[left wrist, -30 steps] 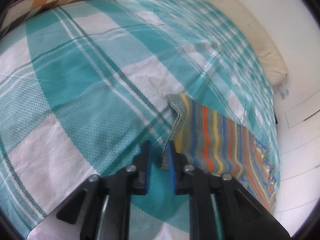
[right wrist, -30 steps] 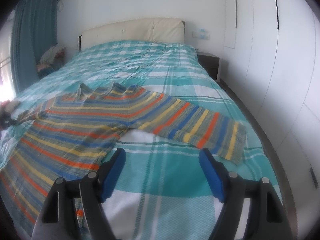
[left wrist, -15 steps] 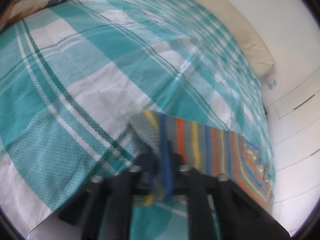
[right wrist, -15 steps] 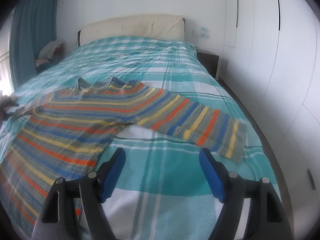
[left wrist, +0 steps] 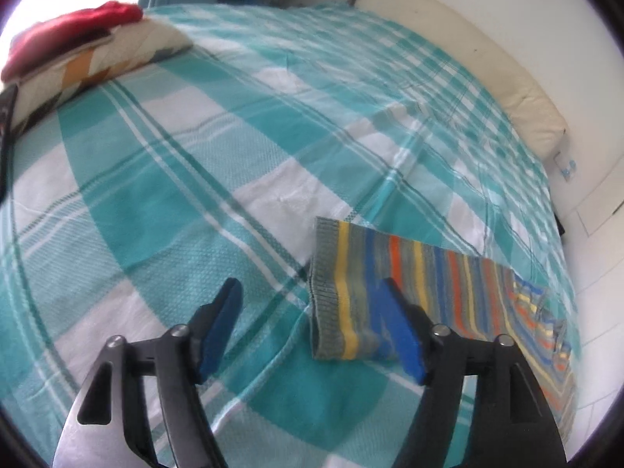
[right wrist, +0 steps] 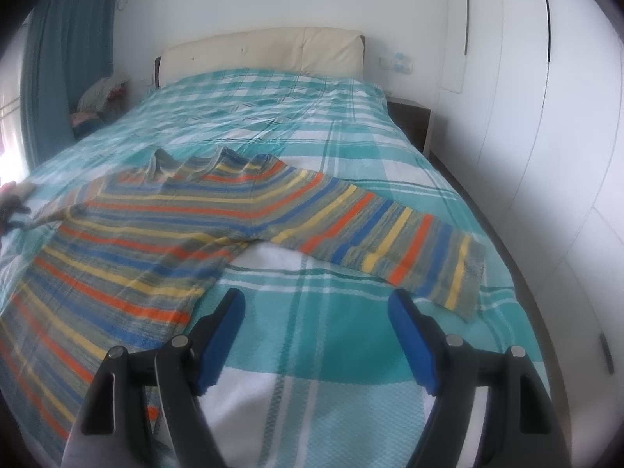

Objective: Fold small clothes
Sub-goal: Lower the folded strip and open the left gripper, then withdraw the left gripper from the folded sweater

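A striped sweater (right wrist: pixel 156 234) in grey, blue, yellow and orange lies spread flat on the bed. In the right wrist view its right sleeve (right wrist: pixel 390 241) stretches out toward the bed's right edge. My right gripper (right wrist: pixel 316 331) is open and empty, above the cover just in front of the sweater. In the left wrist view the left sleeve (left wrist: pixel 351 292) lies flat, cuff toward me. My left gripper (left wrist: pixel 312 327) is open and empty, its right finger over the cuff end.
The bed has a teal and white checked cover (left wrist: pixel 175 195) and a cream headboard (right wrist: pixel 265 50). A patterned pillow with red cloth (left wrist: pixel 70 39) lies at the far left. White wardrobe doors (right wrist: pixel 546 117) and a dark nightstand (right wrist: pixel 409 117) stand on the right.
My left gripper was shut on the sleeve cuff and pulled it; now it has opened and the cuff lies flat on the cover. The right gripper has hardly moved.
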Motion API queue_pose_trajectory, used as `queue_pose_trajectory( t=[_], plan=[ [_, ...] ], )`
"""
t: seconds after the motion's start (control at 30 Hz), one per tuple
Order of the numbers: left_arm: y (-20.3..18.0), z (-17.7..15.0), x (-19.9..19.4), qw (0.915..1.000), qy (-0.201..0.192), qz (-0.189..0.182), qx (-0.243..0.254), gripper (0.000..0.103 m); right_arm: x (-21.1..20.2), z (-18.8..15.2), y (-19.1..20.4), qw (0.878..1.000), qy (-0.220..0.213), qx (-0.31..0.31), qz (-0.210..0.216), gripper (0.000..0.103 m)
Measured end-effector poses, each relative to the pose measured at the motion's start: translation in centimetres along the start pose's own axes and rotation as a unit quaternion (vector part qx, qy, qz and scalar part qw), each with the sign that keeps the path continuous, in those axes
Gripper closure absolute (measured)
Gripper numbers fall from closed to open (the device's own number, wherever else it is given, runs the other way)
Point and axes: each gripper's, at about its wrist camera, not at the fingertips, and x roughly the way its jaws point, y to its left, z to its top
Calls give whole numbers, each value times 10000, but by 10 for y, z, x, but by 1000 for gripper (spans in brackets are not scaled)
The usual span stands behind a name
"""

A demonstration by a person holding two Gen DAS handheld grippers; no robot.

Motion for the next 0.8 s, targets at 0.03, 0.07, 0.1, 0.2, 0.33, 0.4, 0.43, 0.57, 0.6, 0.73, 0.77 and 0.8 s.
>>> queue_pose_trajectory(
  t=[0.03, 0.07, 0.1, 0.2, 0.33, 0.4, 0.43, 0.57, 0.6, 0.73, 0.77, 0.8],
  plan=[
    [-6, -4, -9, 9999, -17, -19, 168, 23, 0, 0, -1, 10000, -8, 26, 1, 28],
    [-12, -8, -17, 9995, 29, -59, 324, 21, 0, 1, -2, 10000, -12, 57, 2, 28],
    [-19, -13, -25, 9987, 90, -115, 490, 20, -1, 1, -3, 10000, -14, 82, 0, 28],
    [-44, -35, -49, 9934, 296, -261, 1079, 16, -2, 1, -6, 9999, -40, 155, -9, 28],
    [-75, -68, -72, 9804, 717, -591, 1740, 11, -5, 1, -9, 9997, -79, 234, -59, 28],
    [-84, -82, -76, 9763, 843, -715, 1862, 11, -6, 0, -11, 9996, -80, 271, -74, 28],
    [-87, -87, -77, 9754, 885, -764, 1867, 10, -5, 1, -12, 9995, -75, 287, -82, 28],
    [-91, -100, -63, 9762, 784, -790, 1861, 8, -5, 0, -13, 9994, -79, 307, -126, 28],
    [-89, -103, -57, 9773, 743, -726, 1844, 8, -6, 0, -12, 9994, -86, 300, -142, 28],
    [-73, -111, -32, 9837, 645, -574, 1580, 8, -5, -1, -11, 9994, -72, 266, -186, 28],
    [-67, -113, -26, 9852, 631, -558, 1496, 8, -5, -1, -11, 9995, -64, 256, -195, 28],
    [-60, -115, -21, 9866, 614, -538, 1411, 8, -5, -1, -10, 9995, -55, 250, -200, 28]
  ],
)
